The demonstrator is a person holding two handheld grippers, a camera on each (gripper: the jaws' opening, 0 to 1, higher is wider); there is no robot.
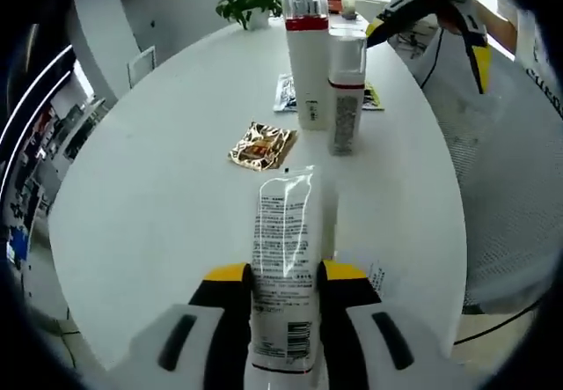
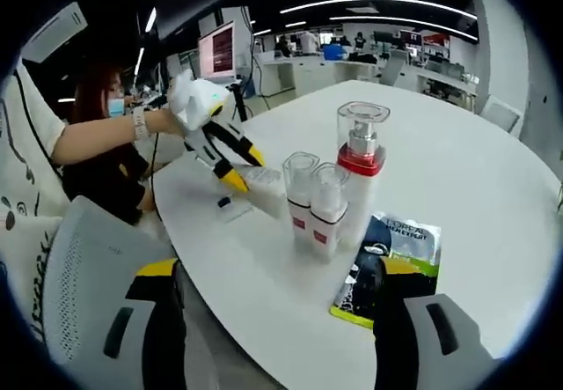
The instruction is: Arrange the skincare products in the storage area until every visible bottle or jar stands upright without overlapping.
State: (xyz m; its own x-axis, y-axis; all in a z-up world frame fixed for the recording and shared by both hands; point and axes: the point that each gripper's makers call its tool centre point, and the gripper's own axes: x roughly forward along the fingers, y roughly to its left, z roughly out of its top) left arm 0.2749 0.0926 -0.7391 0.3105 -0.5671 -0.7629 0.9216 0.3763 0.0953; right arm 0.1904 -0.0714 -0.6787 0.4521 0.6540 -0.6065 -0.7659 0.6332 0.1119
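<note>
Two hand-held grippers work over a round white desk in an open office. In the left gripper view, the left hand-held gripper has its yellow-tipped jaws closed against the sides of a clear, printed tube, which points away along the jaws with its crimped end farthest from the camera. Beyond the tube lies a small gold and brown sachet, flat on the desk. Farther on stand a tall white bottle with a red band and clear cap and, just beside it, a shorter white bottle; both are upright. A flat sachet lies partly behind them, and a small potted plant sits at the far edge.

In the right gripper view, the right hand-held gripper hangs with its jaws wide apart and nothing between them, near the desk's edge. Ahead stand three upright bottles close together: the tall red-banded pump bottle and two shorter white bottles. A black and green sachet lies flat just beside them. A seated person's hand holds the left hand-held gripper across the desk, over the clear tube.
</note>
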